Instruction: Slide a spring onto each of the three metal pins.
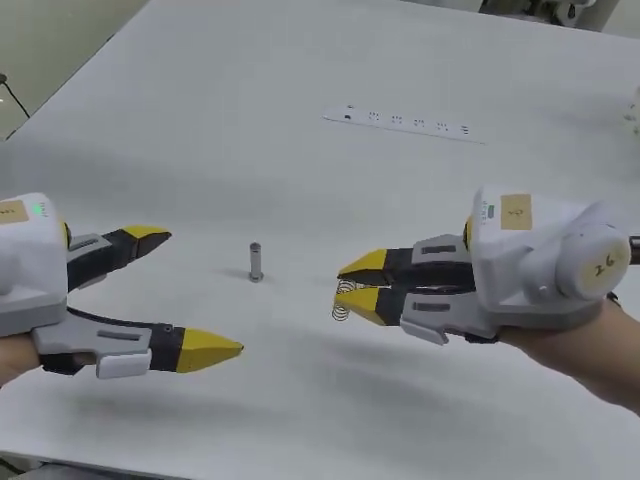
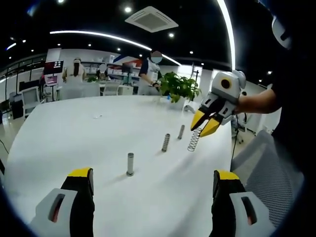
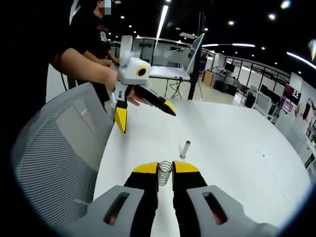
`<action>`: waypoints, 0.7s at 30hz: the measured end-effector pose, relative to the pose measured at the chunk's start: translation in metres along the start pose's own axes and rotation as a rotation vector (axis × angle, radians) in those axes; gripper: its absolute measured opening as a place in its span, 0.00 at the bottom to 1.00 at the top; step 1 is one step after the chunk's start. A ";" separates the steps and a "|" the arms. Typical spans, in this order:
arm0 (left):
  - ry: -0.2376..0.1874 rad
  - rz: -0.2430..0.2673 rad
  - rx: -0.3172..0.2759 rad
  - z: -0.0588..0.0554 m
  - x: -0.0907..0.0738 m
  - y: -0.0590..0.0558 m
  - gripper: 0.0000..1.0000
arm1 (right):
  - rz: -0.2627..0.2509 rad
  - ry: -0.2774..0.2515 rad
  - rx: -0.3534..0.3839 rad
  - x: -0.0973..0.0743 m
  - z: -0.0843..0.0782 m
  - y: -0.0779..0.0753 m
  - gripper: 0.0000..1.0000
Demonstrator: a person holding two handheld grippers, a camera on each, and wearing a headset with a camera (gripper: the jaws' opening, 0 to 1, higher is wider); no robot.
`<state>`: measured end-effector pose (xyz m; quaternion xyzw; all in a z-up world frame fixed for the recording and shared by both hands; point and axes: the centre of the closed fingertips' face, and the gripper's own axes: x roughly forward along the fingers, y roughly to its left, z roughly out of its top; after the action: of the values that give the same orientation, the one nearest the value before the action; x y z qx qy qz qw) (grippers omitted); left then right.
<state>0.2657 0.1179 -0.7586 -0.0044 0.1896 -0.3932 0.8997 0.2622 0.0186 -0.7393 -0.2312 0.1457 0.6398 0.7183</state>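
- Head view: the right gripper pinches a spring near the upright pin; held by one end, the spring may tilt and miss.
- Left gripper view: the left gripper gapes empty, so nothing steadies the pin.
- Right gripper view: squeezing harder could shoot the spring out.

A broad white table carries a long white power strip on its far side. A dark ceiling holds curved bright light strips and a square white air vent. A green leafy plant stands beyond the table, and a grey mesh chair is just beside it.
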 end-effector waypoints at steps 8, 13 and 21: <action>-0.003 -0.001 -0.006 0.000 0.000 -0.002 0.98 | 0.005 0.011 0.000 0.008 0.001 -0.011 0.07; -0.003 0.003 -0.008 -0.001 -0.001 0.000 0.98 | 0.006 0.008 -0.004 0.014 0.007 -0.020 0.07; 0.002 0.007 -0.008 -0.004 -0.003 0.000 0.98 | 0.008 0.004 -0.015 0.026 0.014 -0.030 0.07</action>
<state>0.2628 0.1204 -0.7610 -0.0068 0.1922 -0.3892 0.9008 0.2937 0.0459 -0.7358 -0.2373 0.1433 0.6432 0.7138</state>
